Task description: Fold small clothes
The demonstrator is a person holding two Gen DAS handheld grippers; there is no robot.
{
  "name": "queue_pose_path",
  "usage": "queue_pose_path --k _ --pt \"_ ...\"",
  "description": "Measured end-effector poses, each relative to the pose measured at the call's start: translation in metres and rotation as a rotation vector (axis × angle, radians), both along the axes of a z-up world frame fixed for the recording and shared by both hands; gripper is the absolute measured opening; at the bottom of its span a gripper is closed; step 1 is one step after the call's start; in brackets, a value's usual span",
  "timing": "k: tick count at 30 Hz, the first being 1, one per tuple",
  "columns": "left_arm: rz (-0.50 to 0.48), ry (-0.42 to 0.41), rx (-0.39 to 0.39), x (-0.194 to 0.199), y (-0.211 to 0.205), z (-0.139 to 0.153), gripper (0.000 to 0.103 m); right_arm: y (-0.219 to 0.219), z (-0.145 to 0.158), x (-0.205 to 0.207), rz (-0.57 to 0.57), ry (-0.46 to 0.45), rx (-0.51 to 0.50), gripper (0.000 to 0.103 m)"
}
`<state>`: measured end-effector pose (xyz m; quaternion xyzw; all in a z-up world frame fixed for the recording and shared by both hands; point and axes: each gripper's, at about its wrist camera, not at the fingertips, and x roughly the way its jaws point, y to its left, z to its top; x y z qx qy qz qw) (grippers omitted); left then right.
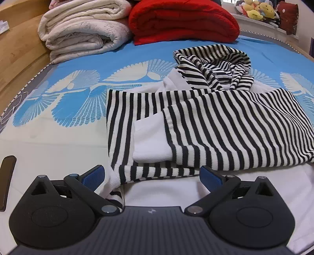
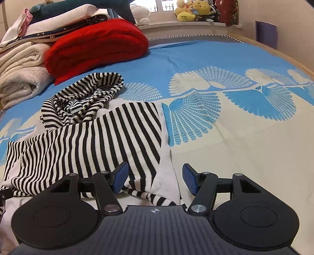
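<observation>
Both grippers, left [image 1: 151, 177] and right [image 2: 155, 180], are hanging wide and empty over the hoodie's [image 1: 215, 125] near hem at centre frame. Closing there risks pinching only the top layer, dragging the folded sleeves [image 1: 151, 143] loose.

A big bed [image 1: 58, 141] lies under the tool, with a blue and cream cover showing fan shapes. Far ahead of the tool, a red blanket [image 1: 182, 21] sits folded. Just beside it is a stack of cream blankets [image 1: 82, 29]. Farther back, soft toys [image 2: 194, 9] sit on a window ledge [image 2: 176, 24].
</observation>
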<state>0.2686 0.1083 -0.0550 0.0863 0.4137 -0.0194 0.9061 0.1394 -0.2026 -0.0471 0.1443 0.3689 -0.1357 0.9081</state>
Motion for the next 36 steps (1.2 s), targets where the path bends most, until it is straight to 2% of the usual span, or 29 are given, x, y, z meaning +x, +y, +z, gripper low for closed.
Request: queue_pose_path --k 3,7,12,20,26,28,30,32,34,36 --pt "-0.001 0.000 -0.022 -0.005 0.001 0.006 0.103 0.001 0.001 0.001 0.004 -0.002 -0.001 0.063" --pt "-0.003 -0.047 -0.064 -0.014 0.008 0.027 0.102 0.004 0.008 0.001 0.025 -0.015 -0.005 0.063" --pt "0.022 -0.089 -0.073 -0.006 0.011 0.052 0.102 0.007 0.017 0.003 0.052 -0.015 -0.011 0.070" --pt "0.022 -0.170 -0.009 0.027 -0.001 0.089 0.103 0.010 0.024 0.007 0.082 0.017 -0.054 0.073" --pt "0.001 -0.175 -0.009 0.050 -0.009 0.105 0.103 0.005 0.026 0.009 0.059 0.034 -0.033 0.073" --pt "-0.026 -0.187 -0.013 0.056 -0.011 0.117 0.103 0.001 0.045 0.004 0.032 -0.013 -0.009 0.072" --pt "-0.047 -0.213 -0.022 0.068 -0.012 0.136 0.103 -0.003 0.086 -0.004 0.028 -0.143 0.006 0.073" --pt "-0.051 -0.241 -0.032 0.084 -0.015 0.155 0.103 -0.005 0.136 0.001 0.068 -0.266 -0.038 0.074" --pt "-0.050 -0.265 -0.050 0.107 -0.022 0.172 0.103 -0.005 0.179 0.023 0.103 -0.352 -0.090 0.080" --pt "-0.069 -0.249 -0.060 0.137 -0.034 0.176 0.103 -0.004 0.204 0.057 0.132 -0.374 -0.106 0.083"
